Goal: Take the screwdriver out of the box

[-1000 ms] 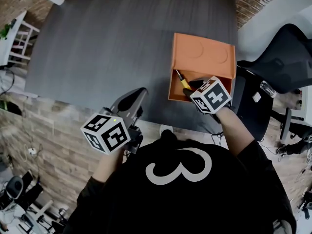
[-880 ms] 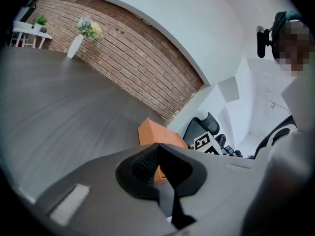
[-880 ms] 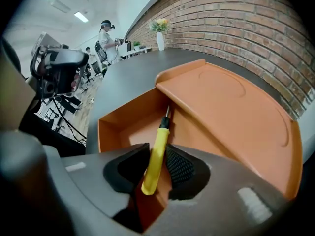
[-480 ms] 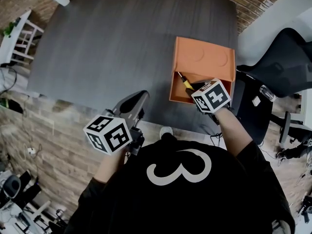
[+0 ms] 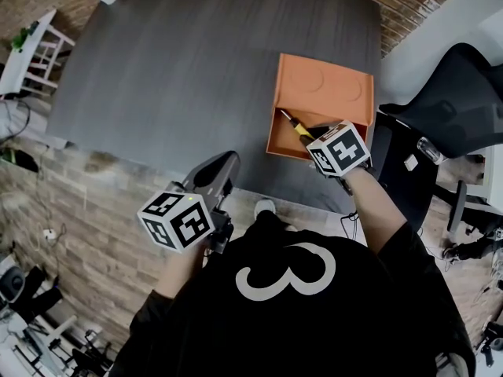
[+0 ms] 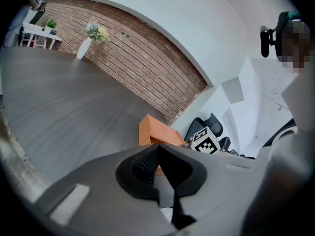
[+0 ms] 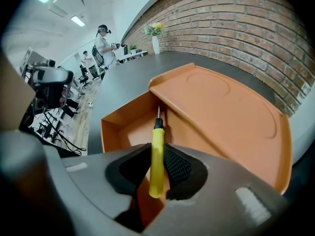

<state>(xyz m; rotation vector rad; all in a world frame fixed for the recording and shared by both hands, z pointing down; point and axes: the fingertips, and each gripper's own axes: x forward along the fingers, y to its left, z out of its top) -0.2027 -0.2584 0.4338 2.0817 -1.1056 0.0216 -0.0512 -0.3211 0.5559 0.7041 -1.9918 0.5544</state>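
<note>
At the near right edge of the grey table [image 5: 196,69], head view: the orange box [image 5: 322,93] sits with its lid over the far part and the near compartment open. I've got the right gripper [image 5: 313,137] angled down into that opening. The screwdriver [image 5: 295,126] shows as a short yellow-and-black stick just ahead of the marker cube, tip pointing away from me, inside the box outline. Meanwhile the left gripper [image 5: 218,170] hangs off the near table edge, well apart from the box, carrying nothing I can see. Left gripper view: jaws meet with no gap and nothing between them; the box [image 6: 149,132] is far off on the table. Right gripper view: jaws are closing with the yellow handle of the screwdriver [image 7: 156,154] between them, and both pads look to be touching it around mid-handle. Its butt end pokes out below the pads. The black collar and thin metal shaft run forward over the open compartment, close beside the lid's edge. My read on handling: small, light and rigid, so no sag and little clamp force needed. But the handle is smooth round plastic and could roll or pivot in the pads if pinched off-centre. Handle is the right place to hold; the shaft looks too thin for these pads. I'd judge the grasp nearly made, lift-out not yet done. Tip catching the lid edge on the way up is my one worry.
</note>
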